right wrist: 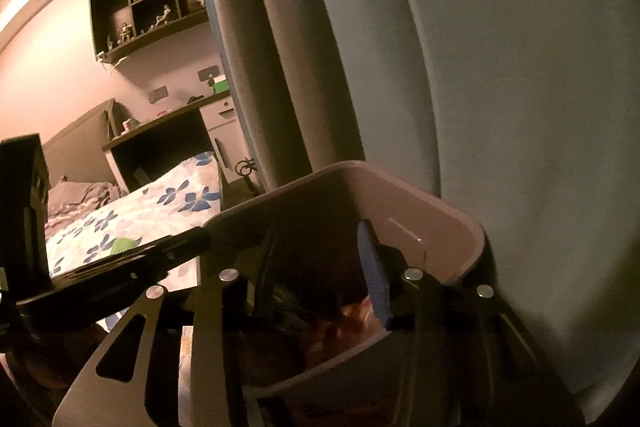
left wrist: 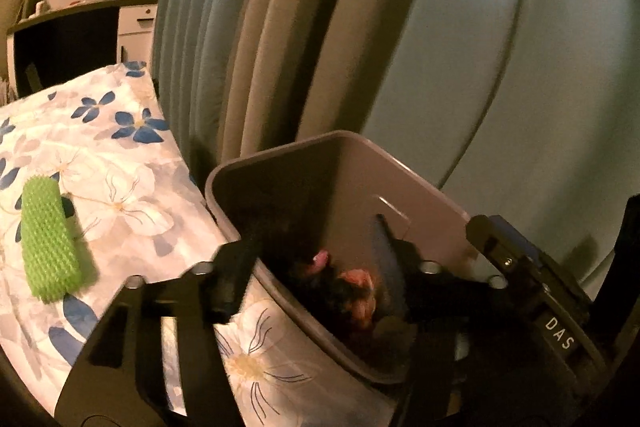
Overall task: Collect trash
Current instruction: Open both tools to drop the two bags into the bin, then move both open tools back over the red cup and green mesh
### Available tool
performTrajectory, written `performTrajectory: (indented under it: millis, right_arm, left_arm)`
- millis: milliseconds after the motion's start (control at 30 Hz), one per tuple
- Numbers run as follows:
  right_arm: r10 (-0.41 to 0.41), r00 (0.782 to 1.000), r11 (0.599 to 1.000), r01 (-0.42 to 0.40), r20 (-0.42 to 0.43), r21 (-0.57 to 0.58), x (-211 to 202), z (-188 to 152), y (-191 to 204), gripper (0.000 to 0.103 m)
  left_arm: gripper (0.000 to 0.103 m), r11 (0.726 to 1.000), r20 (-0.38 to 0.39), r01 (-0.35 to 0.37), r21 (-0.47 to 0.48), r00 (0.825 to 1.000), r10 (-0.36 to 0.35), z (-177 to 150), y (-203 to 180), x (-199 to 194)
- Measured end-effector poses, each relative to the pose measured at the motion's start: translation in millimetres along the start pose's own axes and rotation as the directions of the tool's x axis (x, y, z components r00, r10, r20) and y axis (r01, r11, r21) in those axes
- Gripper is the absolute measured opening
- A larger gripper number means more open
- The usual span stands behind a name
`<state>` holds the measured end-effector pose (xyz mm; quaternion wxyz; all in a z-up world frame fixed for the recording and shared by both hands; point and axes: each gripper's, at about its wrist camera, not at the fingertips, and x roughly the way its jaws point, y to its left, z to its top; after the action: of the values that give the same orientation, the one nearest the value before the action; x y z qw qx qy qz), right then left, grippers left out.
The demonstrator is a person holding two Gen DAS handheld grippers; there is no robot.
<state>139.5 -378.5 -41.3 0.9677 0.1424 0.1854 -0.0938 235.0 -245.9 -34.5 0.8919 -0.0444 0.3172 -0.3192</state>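
Bed [left wrist: 132, 163], one, floral cover; grey padded panels behind it.

Bin [left wrist: 360, 163], one, grey, standing against the bed's edge, mouth open to both cameras. Inside: crumpled trash [left wrist: 360, 291], pinkish-orange and dark, low in the bin; pieces too jumbled to count. The pile also shows in the right wrist view.

Left gripper [left wrist: 316, 267]: jaws parted, nothing between the pads. One finger outside the bin's near wall, the other over its interior, so the claw straddles the wall.

Right gripper [right wrist: 320, 267]: jaws partly parted, empty as far as visible, tips over the bin mouth.

Green textured piece [left wrist: 50, 243], one, oblong, lying on the bed cover at about 9 o'clock from the left gripper, well apart. Long axis runs roughly 12-to-6, tilted slightly. Barely glimpsed in the right wrist view behind the other gripper.

Judgement: left hand is nearer; if the green piece is trash, it is the next pickup, and the jaws should close across its short side.
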Motion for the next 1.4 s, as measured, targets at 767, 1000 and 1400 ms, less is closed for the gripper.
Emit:
performTrajectory:
  millis: [767, 1000, 1400]
  right_arm:
    - [0.074, 0.997, 0.993, -0.07, 0.034, -0.099, -34, -8, 51, 0.088]
    - [0.162, 0.987, 0.972, -0.161, -0.007, -0.173, -34, -18, 100, 0.089]
    - [0.269, 0.958, 0.922, -0.286, -0.098, -0.262, -9, -37, 194, 0.089]
  left_arm:
    - [0.092, 0.889, 0.084, -0.428, -0.164, 0.892, 0.445, -39, 99, -135]
    - [0.095, 0.778, 0.093, -0.567, -0.271, 0.789, 0.608, -60, 161, -204]
    - [0.097, 0.615, 0.093, -0.686, -0.389, 0.635, 0.767, -85, 224, -288]
